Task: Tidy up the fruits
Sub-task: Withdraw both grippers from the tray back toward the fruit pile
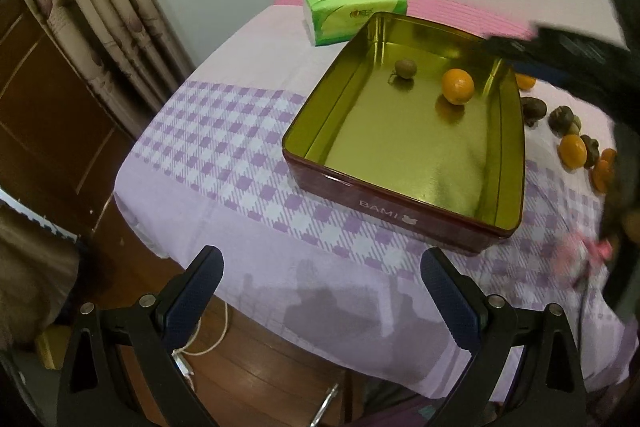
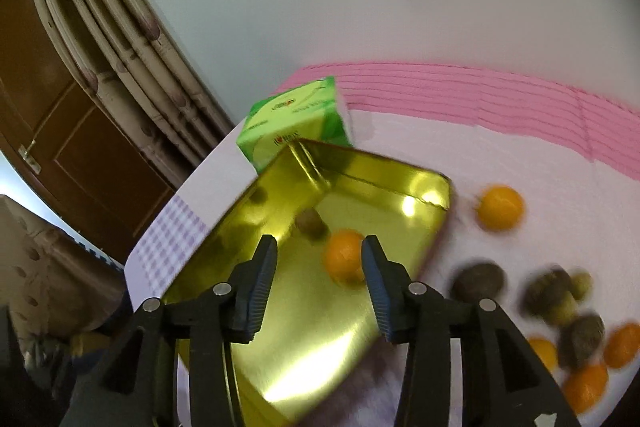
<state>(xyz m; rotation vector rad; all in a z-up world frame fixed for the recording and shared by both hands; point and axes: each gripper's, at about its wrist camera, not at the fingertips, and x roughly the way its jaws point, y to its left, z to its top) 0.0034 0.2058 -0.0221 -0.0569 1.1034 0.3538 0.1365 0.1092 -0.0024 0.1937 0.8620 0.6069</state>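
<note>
Right gripper [image 2: 318, 281] partly open, nothing gripped, above shiny gold rectangular tin [image 1: 404, 163]. Inside, toward far wall: round orange fruit [image 1: 457, 85] and small brown fruit [image 1: 406, 68], apart. Near half bare. More fruit loose beside tin's right rim. Left gripper [image 1: 322, 291] wide, empty, over near tablecloth edge.

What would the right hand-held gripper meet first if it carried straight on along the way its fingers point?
Probably the orange lying in the gold tin, seen between the open fingers of the right hand-held gripper. Nothing is held. Blur makes depth unclear, so it might strike the tin's floor just short of the orange instead.
</note>
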